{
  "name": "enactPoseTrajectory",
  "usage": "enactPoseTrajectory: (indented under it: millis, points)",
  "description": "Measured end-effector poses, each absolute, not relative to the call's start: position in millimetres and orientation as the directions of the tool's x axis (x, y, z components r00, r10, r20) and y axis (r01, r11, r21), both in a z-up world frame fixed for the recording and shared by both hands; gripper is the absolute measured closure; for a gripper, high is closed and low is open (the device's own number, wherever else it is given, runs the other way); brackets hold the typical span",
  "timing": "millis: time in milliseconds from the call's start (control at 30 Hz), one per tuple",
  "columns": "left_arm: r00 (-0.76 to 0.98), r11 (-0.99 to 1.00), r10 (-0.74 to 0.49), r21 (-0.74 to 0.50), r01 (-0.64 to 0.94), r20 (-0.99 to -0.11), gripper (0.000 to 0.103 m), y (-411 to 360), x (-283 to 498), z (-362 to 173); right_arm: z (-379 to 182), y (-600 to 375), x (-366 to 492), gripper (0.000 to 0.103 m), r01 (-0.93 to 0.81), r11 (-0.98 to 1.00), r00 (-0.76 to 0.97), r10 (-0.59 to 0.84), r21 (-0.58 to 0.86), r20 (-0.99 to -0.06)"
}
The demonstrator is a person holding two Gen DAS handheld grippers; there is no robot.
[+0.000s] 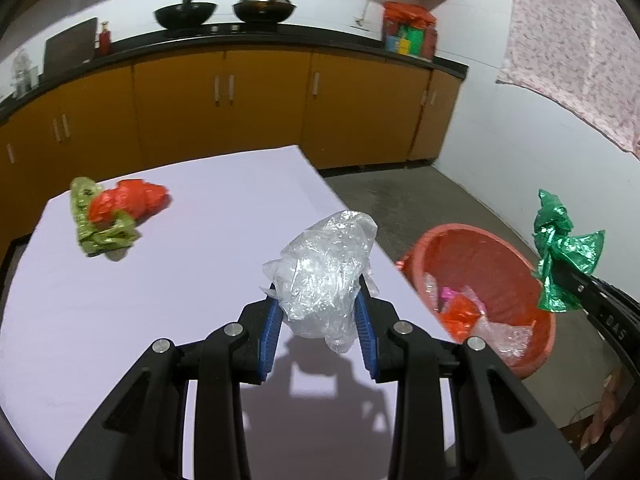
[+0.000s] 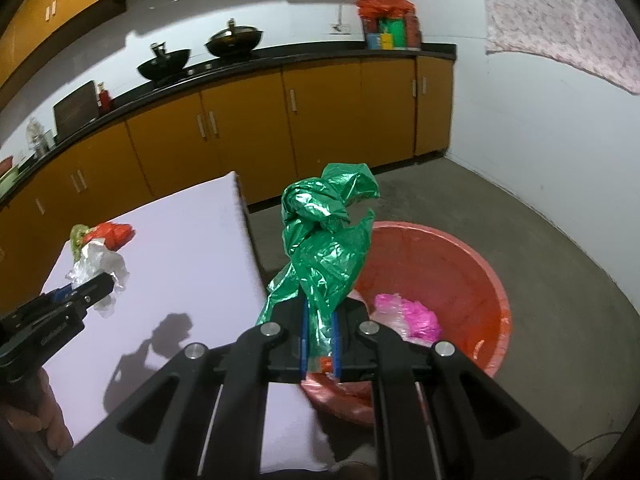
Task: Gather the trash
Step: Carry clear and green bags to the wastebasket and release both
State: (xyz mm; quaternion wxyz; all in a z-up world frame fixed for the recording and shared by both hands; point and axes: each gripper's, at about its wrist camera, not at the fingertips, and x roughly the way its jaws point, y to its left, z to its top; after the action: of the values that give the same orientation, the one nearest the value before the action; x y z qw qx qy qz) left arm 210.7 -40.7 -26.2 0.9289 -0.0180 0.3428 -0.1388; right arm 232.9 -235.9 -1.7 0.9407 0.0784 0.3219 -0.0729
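Just beside table edge [image 2: 251, 240], bin [image 2: 472, 248].

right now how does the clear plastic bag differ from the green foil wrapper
The clear plastic bag is see-through and bulky, so the left gripper holds it with jaws partly apart; the green foil wrapper is opaque, shiny and twisted thin, so the right gripper is nearly shut on it. The bag hangs over the white table; the wrapper is over the red basin's near edge. Both are crumpled trash held off any surface.
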Motion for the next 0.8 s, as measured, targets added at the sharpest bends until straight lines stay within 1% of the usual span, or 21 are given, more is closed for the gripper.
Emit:
enactPoseTrajectory:
  millis: [367, 800]
  points:
    - [0.659, 0.9, -0.409, -0.16, 0.405, -0.631, 0.068, -112, 214, -34, -18, -286, 232, 0.093, 0.277, 0.949, 0.761, -0.122, 0.149, -0.637]
    - [0.58, 0.847, -0.481, -0.177, 0.502, -0.657, 0.068, -166, 228, -51, -35, -329, 244, 0.093, 0.325, 0.927, 0.752, -0.134, 0.187, -0.645]
